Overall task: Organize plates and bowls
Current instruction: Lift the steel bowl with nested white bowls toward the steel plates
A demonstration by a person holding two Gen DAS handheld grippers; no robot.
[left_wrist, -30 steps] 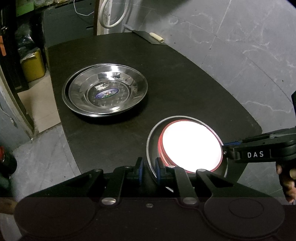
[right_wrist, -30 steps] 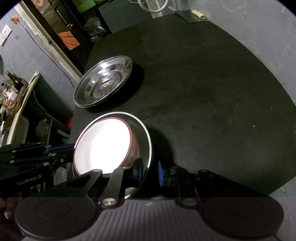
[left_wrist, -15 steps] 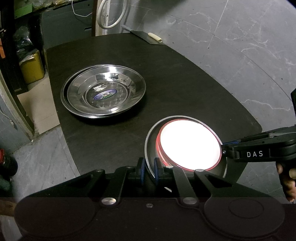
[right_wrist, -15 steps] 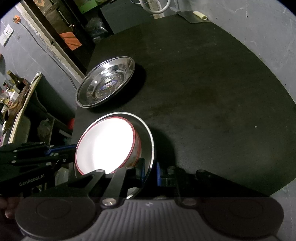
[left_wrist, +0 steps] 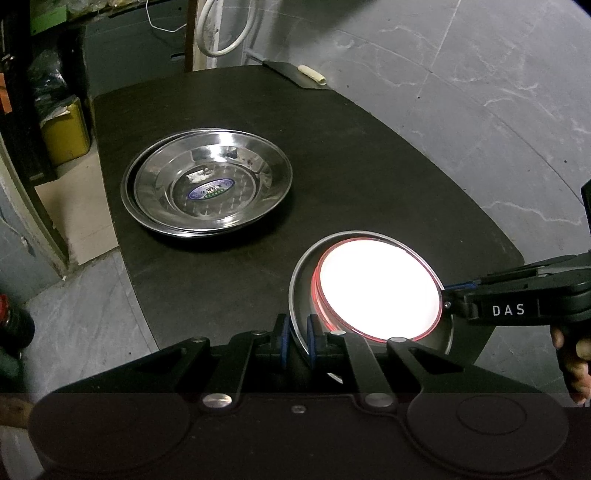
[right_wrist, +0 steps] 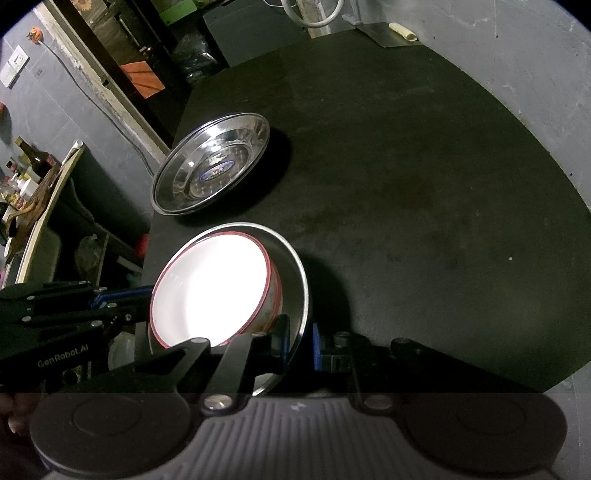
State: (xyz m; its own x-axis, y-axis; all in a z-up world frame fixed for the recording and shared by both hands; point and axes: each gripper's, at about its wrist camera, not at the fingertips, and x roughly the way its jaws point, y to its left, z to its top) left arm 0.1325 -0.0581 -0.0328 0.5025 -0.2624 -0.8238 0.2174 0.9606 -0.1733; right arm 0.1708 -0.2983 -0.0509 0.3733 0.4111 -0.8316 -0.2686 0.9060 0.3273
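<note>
A steel bowl (left_wrist: 301,269) (right_wrist: 295,266) holds a white bowl with a red rim (left_wrist: 376,288) (right_wrist: 210,288) at the near end of the black table (left_wrist: 369,166) (right_wrist: 406,184). My left gripper (left_wrist: 298,338) (right_wrist: 144,295) is shut on the steel bowl's rim on one side. My right gripper (right_wrist: 300,343) (left_wrist: 448,295) is shut on the rim on the opposite side. Farther back on the table's left lies a stack of steel plates (left_wrist: 207,184) (right_wrist: 210,166). Whether the bowl rests on the table or hangs just above it, I cannot tell.
A flat metal tool with a cream handle (left_wrist: 306,74) (right_wrist: 399,31) lies at the table's far edge. A grey wall runs along the right. A yellow container (left_wrist: 66,133) and a cluttered shelf (right_wrist: 33,162) stand off the left. A person's hand (left_wrist: 576,365) holds the right gripper.
Both grippers' pads have drawn closer together onto the steel bowl's rim. The bowls and plates have barely shifted in view.
</note>
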